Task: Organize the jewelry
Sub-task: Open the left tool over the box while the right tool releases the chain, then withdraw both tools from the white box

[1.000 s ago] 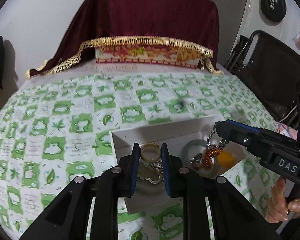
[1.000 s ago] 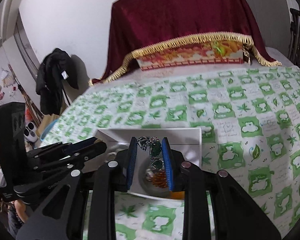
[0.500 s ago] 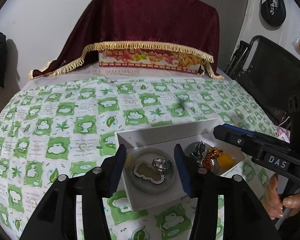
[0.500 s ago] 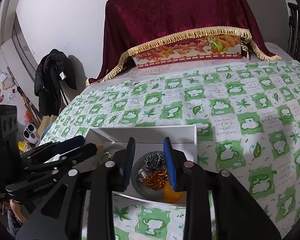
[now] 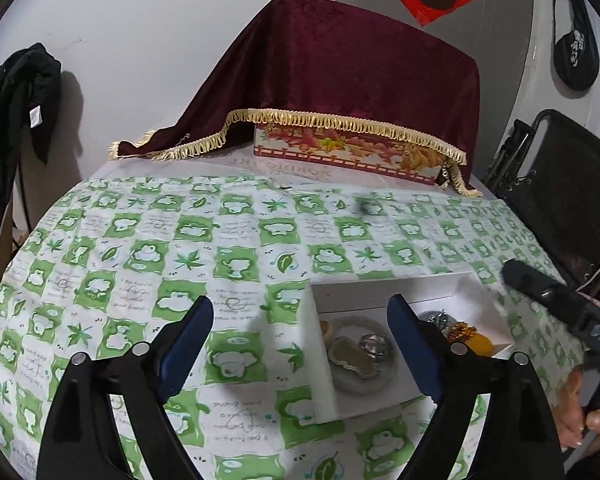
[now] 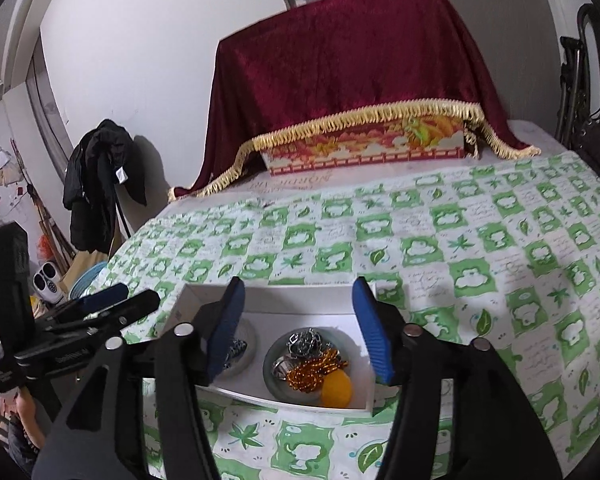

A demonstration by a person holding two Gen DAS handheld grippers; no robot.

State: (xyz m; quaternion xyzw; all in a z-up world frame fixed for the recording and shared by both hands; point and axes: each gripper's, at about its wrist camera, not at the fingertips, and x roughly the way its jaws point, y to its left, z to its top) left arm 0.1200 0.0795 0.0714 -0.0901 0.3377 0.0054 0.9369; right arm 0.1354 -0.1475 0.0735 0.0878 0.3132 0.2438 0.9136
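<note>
A draped maroon cloth (image 6: 348, 60) sits well behind the white box (image 6: 272, 300).

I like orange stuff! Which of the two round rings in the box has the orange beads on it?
The darker green ring, beside the yellow ball. The orange beads lie on it. The pale ring holds silver pieces instead.

Right tongs (image 6: 298, 322) parted, just been opening, nothing between pads; poised above white box (image 6: 268, 298) on green-checked cloth (image 6: 460, 248). In box: dish (image 6: 274, 376) with silver pieces (image 6: 305, 340), amber beads (image 6: 314, 372), yellow ball (image 6: 336, 389). Left tongs (image 6: 116, 304) at box's left edge. Maroon drape (image 6: 340, 64) behind.
</note>
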